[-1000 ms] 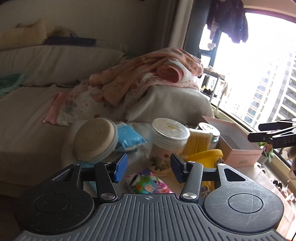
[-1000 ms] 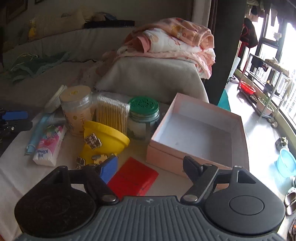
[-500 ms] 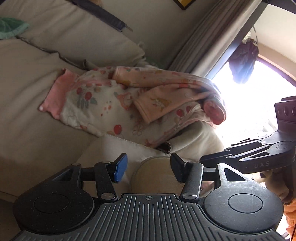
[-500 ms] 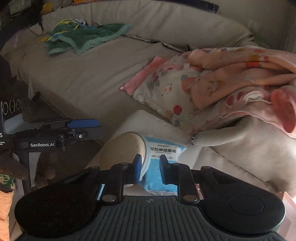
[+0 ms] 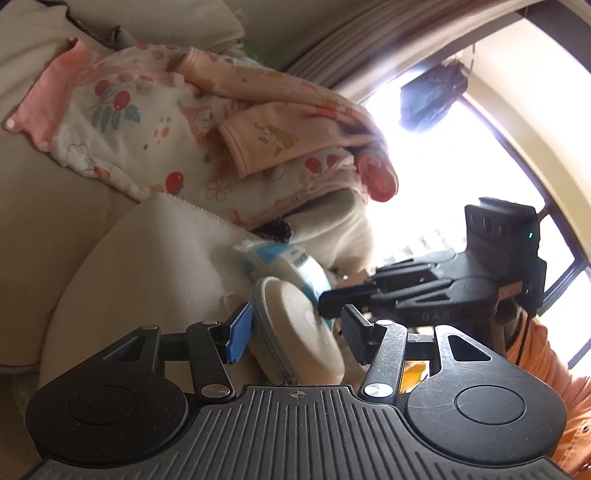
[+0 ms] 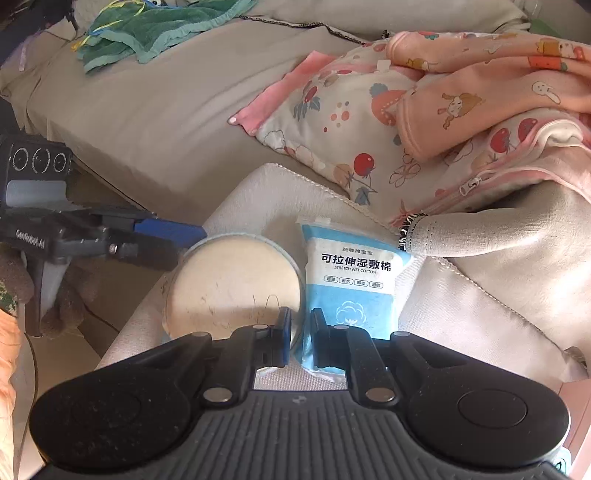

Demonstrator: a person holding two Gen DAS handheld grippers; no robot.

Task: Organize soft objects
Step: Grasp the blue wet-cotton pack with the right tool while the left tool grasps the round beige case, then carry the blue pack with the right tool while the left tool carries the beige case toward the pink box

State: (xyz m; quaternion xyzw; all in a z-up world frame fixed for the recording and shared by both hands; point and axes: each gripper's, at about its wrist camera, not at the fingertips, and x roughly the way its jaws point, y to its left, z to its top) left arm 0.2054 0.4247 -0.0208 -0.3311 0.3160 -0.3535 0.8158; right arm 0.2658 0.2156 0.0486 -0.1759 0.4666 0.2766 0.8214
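Observation:
A round beige zip pouch (image 6: pixel 236 284) stands on edge on a white cloth, leaning beside a blue pack of wet cotton pads (image 6: pixel 352 291). My right gripper (image 6: pixel 298 341) is nearly shut, pinching the pouch's rim. In the left wrist view the pouch (image 5: pixel 295 328) sits between the open jaws of my left gripper (image 5: pixel 293 334), with the blue pad near its left side. The right gripper (image 5: pixel 406 295) reaches in from the right there. The cotton pack (image 5: pixel 284 264) lies just behind the pouch.
A pile of pink and floral baby clothes (image 6: pixel 443 122) lies on the beige sofa (image 6: pixel 147 110) behind. A green towel (image 6: pixel 155 29) lies at the sofa's far left. A bright window (image 5: pixel 461 184) is on the right.
Both grippers moved closer to the pouch. The pouch now sits between my left jaws. My right gripper stays closed on the pouch's rim, and the cotton pack shows fully.

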